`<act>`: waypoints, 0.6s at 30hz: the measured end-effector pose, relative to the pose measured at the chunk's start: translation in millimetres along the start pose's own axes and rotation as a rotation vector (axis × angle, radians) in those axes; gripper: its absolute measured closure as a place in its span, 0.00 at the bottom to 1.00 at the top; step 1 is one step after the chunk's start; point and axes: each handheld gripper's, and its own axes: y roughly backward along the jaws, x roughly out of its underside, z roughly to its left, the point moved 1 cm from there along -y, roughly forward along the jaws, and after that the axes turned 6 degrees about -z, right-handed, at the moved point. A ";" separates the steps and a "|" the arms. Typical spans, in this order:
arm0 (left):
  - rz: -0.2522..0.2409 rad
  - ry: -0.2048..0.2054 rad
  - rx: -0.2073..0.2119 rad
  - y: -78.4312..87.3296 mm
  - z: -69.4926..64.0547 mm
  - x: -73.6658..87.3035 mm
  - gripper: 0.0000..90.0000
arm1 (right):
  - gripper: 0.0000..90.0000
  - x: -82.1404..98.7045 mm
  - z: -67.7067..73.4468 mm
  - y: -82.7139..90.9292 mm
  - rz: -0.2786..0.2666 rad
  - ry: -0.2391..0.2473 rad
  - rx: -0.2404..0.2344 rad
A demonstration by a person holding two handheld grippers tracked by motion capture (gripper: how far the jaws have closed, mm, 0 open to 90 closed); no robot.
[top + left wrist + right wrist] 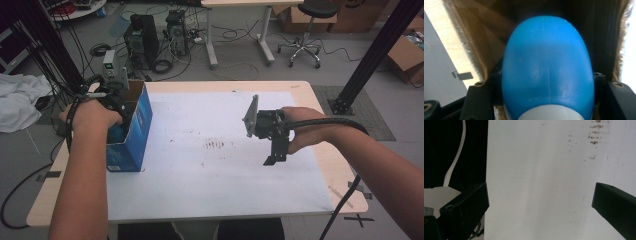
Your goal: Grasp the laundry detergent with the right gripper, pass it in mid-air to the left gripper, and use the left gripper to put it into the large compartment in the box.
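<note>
While the left tool reaches down into the blue box at the table's left edge, clamped across a smooth, rounded blue bottle near its white cap, the hard plastic looks light but slippery, and the right tool hangs open, empty.

Blue box at worktop left edge is the sole obstacle; inside, cardboard walls sit close round left tool w/ blue bottle. Centre, near edge, right side free around right tool.
</note>
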 end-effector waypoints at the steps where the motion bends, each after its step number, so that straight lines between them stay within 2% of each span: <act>1: 0.000 0.000 0.000 0.0 0.0 0.0 0.43 | 0.01 0.0 0.0 0.0 0.000 0.000 0.000; 8: 0.007 -0.003 -0.001 -13.2 1.3 0.6 0.43 | 0.01 0.9 0.8 -0.7 0.000 -0.006 0.000; 18: -0.011 0.012 0.020 -14.6 6.2 2.0 0.43 | 0.01 0.3 0.7 -2.8 -0.002 -0.011 -0.005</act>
